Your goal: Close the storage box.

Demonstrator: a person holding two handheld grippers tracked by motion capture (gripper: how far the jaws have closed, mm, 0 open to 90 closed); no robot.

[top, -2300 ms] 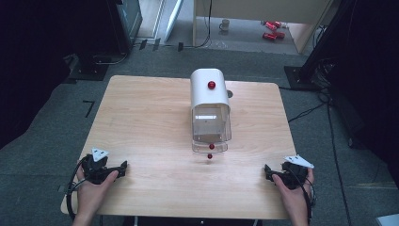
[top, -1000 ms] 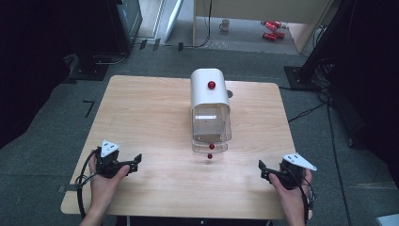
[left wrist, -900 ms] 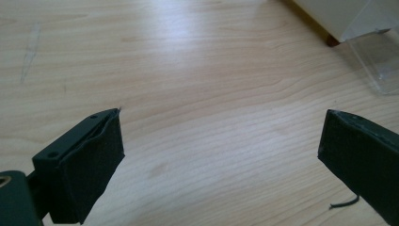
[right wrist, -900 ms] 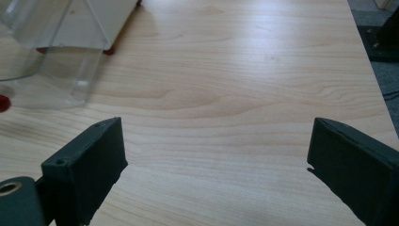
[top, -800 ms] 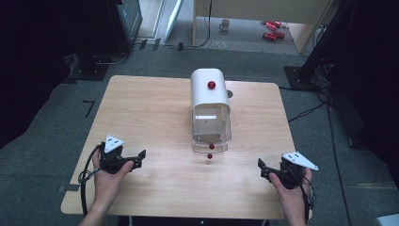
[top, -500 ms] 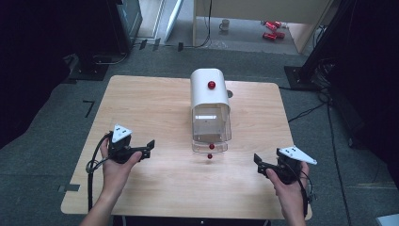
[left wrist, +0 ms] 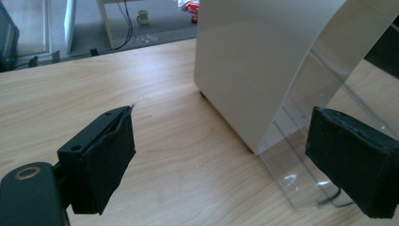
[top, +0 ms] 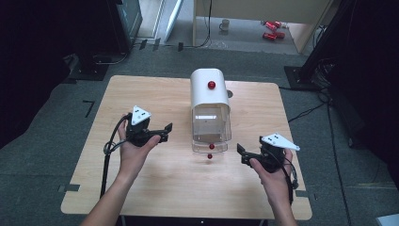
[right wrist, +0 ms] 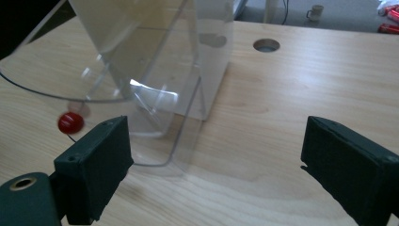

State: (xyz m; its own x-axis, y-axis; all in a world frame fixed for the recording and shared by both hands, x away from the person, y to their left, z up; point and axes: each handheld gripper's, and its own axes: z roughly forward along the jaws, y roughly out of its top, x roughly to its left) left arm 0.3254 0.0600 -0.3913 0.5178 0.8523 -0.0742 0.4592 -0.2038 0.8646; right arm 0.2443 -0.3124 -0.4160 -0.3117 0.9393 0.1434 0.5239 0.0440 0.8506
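Approach step, I reckon: both jaws apart, empty. My left hand-held gripper [top: 161, 129] and right hand-held gripper [top: 243, 153] flank the white-and-clear box [top: 210, 109] mid-counter [top: 141, 188]. Next: probably close in on its clear front, near red knob [top: 210, 156].

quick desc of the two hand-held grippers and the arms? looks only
Both the left hand-held gripper and the right hand-held gripper are black, with two padded block jaws, a pale three-cornered top plate with dark dots, and a trailing black cable. Forearms bare, no sleeves or gloves visible.
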